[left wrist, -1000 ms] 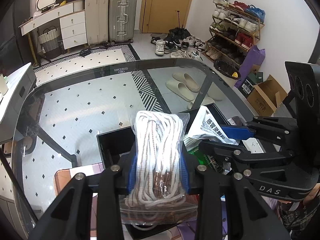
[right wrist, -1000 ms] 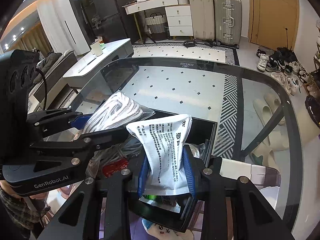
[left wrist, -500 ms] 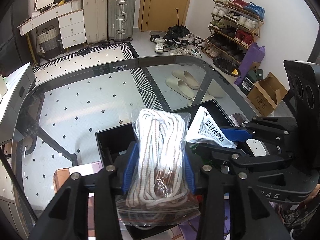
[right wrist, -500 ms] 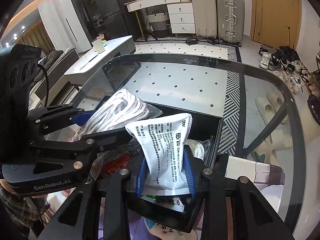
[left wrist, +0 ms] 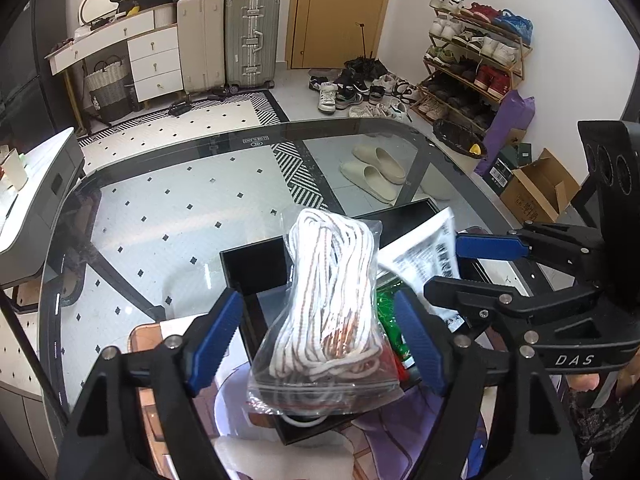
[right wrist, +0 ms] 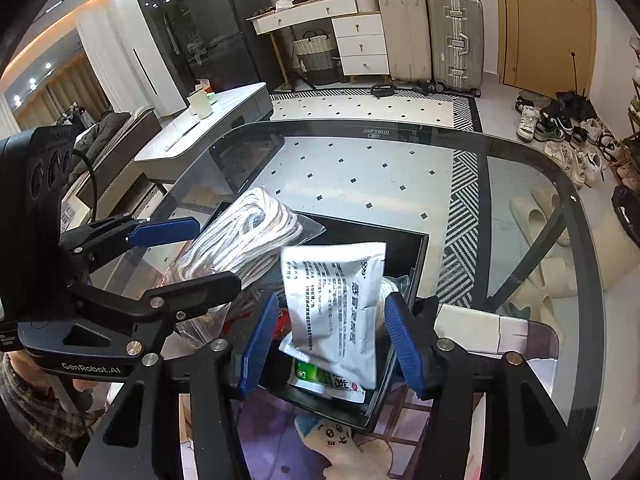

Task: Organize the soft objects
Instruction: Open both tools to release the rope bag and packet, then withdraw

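Two grippers hang over the black box (left wrist: 256, 268), which sits near the front edge of the glass table (left wrist: 168, 208). Left gripper (left wrist: 316, 340): jaws have just been opening and stand wide, clear of the bagged rope (left wrist: 332, 300) now slumped into the box. Right gripper (right wrist: 332, 340): jaws likewise just opening, pads off the white sachet (right wrist: 336, 296) between them. Step in hand, by my reading: release. Next, both should lift clear and seek further soft items.

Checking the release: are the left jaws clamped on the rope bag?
No: the left gripper jaws stand clear of the rope bag on both sides.
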`<state>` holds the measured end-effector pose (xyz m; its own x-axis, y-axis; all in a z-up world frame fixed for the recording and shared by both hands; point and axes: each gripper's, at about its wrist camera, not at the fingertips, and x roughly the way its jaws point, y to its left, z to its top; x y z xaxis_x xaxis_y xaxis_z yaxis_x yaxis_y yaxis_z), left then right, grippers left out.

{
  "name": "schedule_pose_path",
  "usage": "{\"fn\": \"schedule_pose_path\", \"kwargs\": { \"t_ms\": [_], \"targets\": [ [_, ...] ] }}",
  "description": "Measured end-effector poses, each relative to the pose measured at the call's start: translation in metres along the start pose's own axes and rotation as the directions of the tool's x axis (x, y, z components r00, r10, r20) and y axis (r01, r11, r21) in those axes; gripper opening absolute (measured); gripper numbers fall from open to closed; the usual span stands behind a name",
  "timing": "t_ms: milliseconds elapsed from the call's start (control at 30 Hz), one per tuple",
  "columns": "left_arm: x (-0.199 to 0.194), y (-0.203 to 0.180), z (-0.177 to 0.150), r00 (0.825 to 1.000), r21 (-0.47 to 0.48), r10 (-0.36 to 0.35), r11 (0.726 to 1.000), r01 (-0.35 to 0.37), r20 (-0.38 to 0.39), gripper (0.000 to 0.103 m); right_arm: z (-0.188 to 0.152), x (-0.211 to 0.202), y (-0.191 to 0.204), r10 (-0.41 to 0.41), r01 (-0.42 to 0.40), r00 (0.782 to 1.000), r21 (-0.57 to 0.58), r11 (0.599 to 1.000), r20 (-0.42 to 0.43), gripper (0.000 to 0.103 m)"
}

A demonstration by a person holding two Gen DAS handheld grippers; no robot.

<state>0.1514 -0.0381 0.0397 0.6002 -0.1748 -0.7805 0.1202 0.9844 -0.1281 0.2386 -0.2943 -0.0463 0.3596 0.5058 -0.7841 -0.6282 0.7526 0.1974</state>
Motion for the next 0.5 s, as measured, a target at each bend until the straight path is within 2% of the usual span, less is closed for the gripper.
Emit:
{"fn": "schedule_pose_path", "kwargs": {
  "t_ms": [33, 300, 500],
  "targets": [
    [-0.002, 0.0, 0.0, 1.0, 0.0, 0.0, 1.0, 0.0, 0.004, 0.091, 0.0, -0.002, 0.0, 0.001, -0.001, 1.0, -0.001, 1.0, 0.003, 0.062],
    [-0.017, 0.006, -0.011, 1.0, 0.001, 0.007, 1.0, -0.007, 0.008, 0.098, -0.002, -0.021, 0.004, -0.015, 0.015, 0.999, -0.001, 1.0, 0.034, 0.086],
    [-0.026, 0.009, -0.023, 1.0, 0.0, 0.01, 1.0, -0.01, -0.003, 0.101, -0.01, -0.03, 0.007, -0.02, 0.021, 0.999, -0.013, 1.0, 0.038, 0.094]
  ]
}}
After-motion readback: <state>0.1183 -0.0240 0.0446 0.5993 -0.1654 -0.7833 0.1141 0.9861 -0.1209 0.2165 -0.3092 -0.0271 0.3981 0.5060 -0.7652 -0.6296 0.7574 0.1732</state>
